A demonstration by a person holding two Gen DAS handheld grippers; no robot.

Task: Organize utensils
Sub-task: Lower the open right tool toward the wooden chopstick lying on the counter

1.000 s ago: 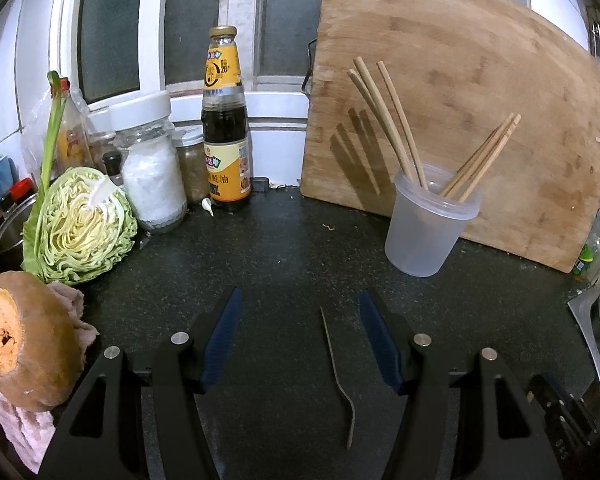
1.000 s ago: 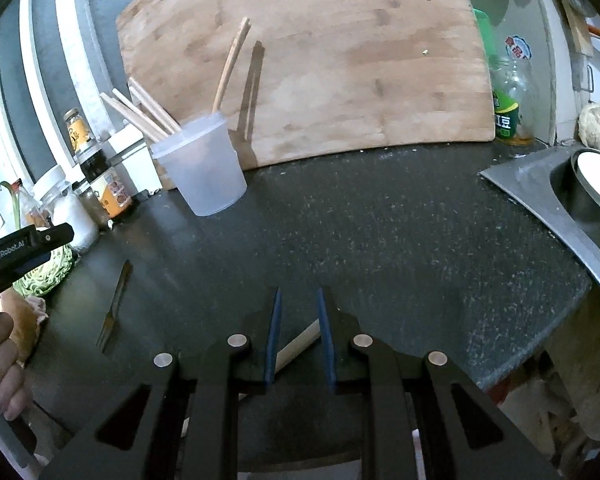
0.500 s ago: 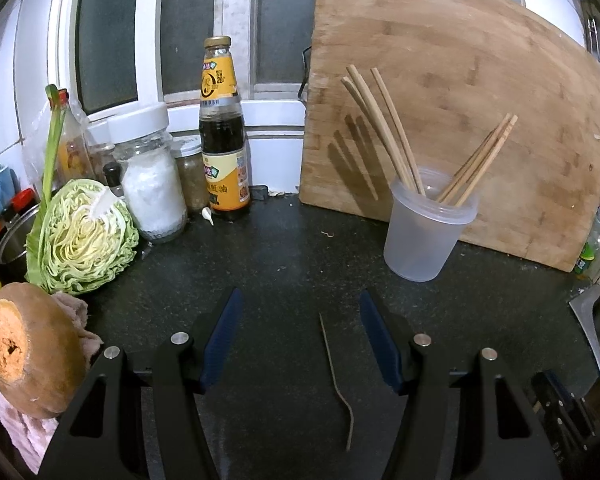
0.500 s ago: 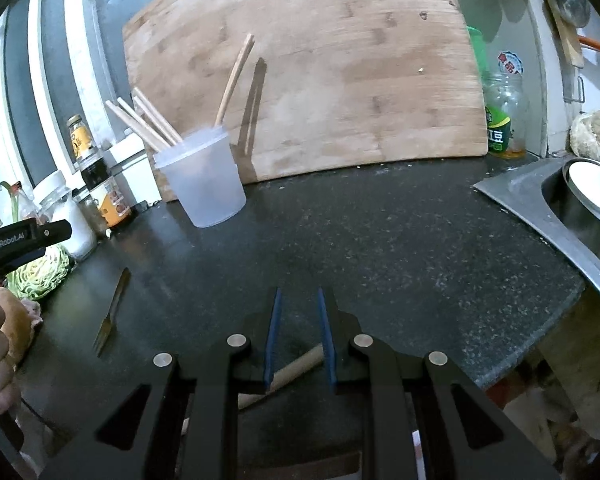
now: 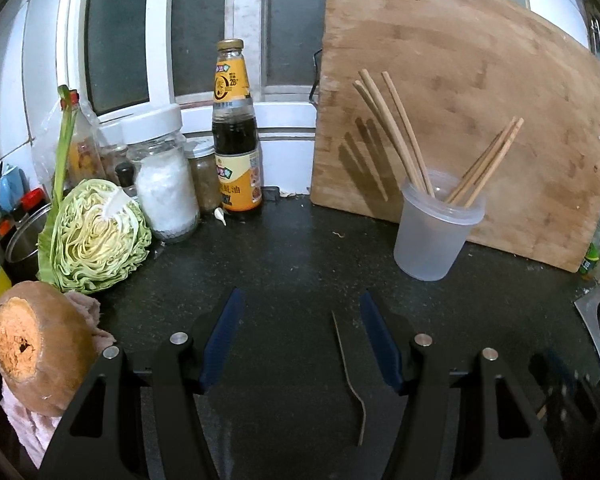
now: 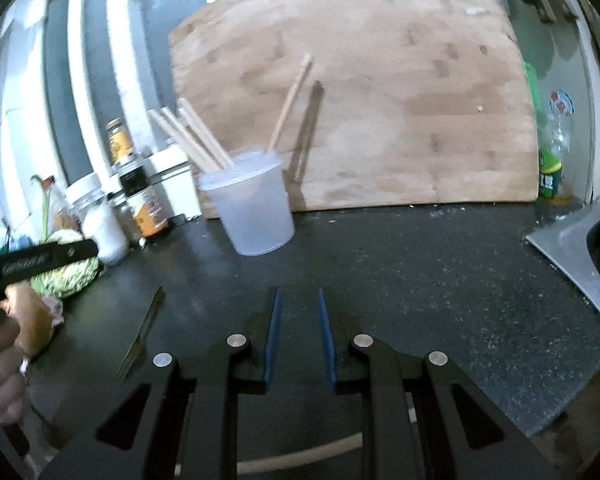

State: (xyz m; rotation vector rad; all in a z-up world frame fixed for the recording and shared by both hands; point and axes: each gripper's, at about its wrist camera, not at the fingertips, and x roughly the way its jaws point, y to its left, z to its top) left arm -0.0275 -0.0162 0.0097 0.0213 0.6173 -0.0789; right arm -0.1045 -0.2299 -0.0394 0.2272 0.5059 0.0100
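- The left tongs (image 5: 300, 294) stand spread wide and pinch nothing. They hang over the dark worktop (image 5: 292, 264), on the near side of the cup (image 5: 436, 236).
- One fork (image 5: 346, 368) lies flat on the worktop between those spread fingers, close to the right-hand one and not touching it. Its long axis runs away from the camera. The thin handle tip points roughly toward the cup and the curved head lies nearest the camera, where its tines are too dark to count.
- The right tongs (image 6: 298, 291) are nearly together, with a narrow gap left between the blue pads. Only worktop shows in that gap.
- One pale wooden rod (image 6: 300, 454) shows under the body of the right tongs, lying crosswise. Both its ends are hidden.
- The one translucent cup stands upright and holds chopsticks (image 5: 400, 136) with their tips up. Three lean left. A tight bundle of about three leans right and is hard to separate.
- One wooden cutting board (image 5: 480, 80) leans just behind the cup.
- Left of the cup stand one sauce bottle (image 5: 236, 140), one white-lidded jar (image 5: 164, 184) and smaller jars partly hidden behind them. Farther left lies one cut cabbage (image 5: 96, 240).
- Right of the cup a sink (image 6: 572, 252) is cut off by the frame.
- The right wrist view is blurred, and a hand (image 6: 4, 368) shows at its left edge.
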